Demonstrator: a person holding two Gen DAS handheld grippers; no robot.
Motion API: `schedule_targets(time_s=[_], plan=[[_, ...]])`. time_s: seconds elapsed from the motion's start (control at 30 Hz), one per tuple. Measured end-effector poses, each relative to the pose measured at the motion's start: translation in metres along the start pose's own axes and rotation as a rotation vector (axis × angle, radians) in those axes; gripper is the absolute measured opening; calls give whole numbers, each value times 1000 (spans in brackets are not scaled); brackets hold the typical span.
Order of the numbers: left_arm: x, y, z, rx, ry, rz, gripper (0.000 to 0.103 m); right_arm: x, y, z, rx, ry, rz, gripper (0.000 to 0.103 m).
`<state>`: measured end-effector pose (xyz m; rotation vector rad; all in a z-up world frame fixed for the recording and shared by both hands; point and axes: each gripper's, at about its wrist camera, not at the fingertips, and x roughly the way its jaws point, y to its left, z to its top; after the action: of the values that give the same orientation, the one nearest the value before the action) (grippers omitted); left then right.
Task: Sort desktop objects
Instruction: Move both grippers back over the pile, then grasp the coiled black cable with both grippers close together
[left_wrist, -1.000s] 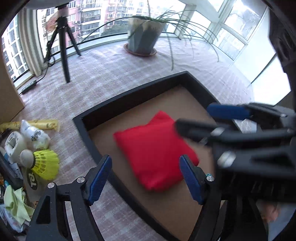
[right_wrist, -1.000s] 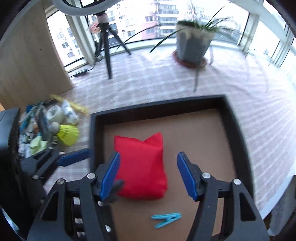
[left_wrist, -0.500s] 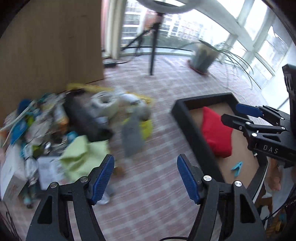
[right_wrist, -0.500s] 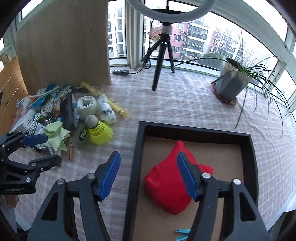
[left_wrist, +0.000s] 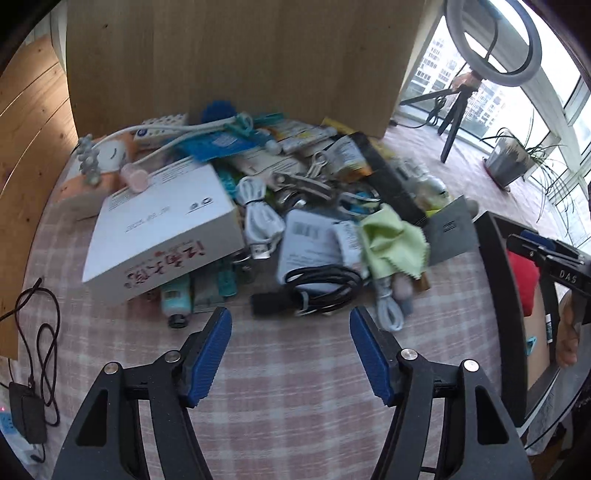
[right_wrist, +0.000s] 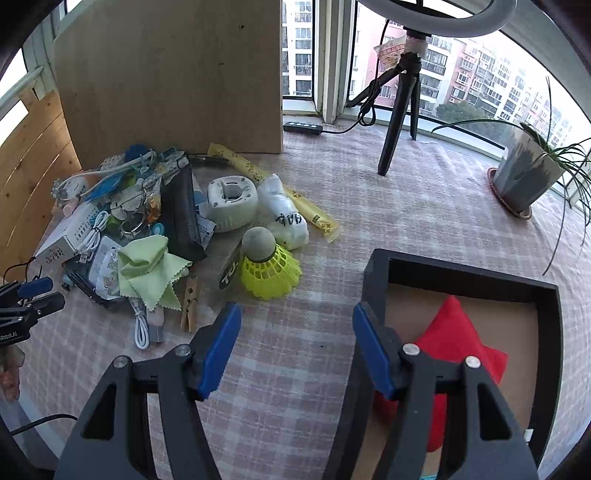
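Above checked cloth, left gripper (left_wrist: 290, 354) just been closing, empty – right gripper (right_wrist: 295, 350) wide, empty.

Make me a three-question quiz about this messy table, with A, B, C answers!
1. Where is the red beanbag?
A. In the black tray
B. On the white box
C. Under the plant pot

2. What colour is the shuttlecock skirt?
A. Pink
B. Yellow
C. Blue

3. What is the right gripper holding?
A. The green cloth
B. A clothespin
C. Nothing

Answers:
1. A, it lies on the tray's brown floor.
2. B, the skirt is bright yellow under a grey cork.
3. C, only checked tablecloth shows between its open blue pads.
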<state>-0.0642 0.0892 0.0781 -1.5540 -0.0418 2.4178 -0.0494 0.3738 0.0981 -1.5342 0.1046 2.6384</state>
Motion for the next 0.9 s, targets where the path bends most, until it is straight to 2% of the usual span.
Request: schedule_targets(time_s=[0.1,0.23,0.4,0.53,0.63,0.77,0.9], plan=[[1,2,2,10,11,-4,60,4,2,4,10,11,16,61],[-5,-6,14,38,-15,-21,60,6,5,9,33,29,64,58],[2,-15,14,111,-5,-59,60,2,33,8,-26,47,141,52],[11,-11,1,67,18,-105,50,5,70,14,-80,67,236,50],[11,-12,-4,26,14,-153,49,12,102,22,-135,96,298,48],[14,-18,-2,11,4,-193,49,27,141,32,-209,138,334,43],[17,-21,3,-22,-12,-236,49,46,164,40,-218,200,381,32]])
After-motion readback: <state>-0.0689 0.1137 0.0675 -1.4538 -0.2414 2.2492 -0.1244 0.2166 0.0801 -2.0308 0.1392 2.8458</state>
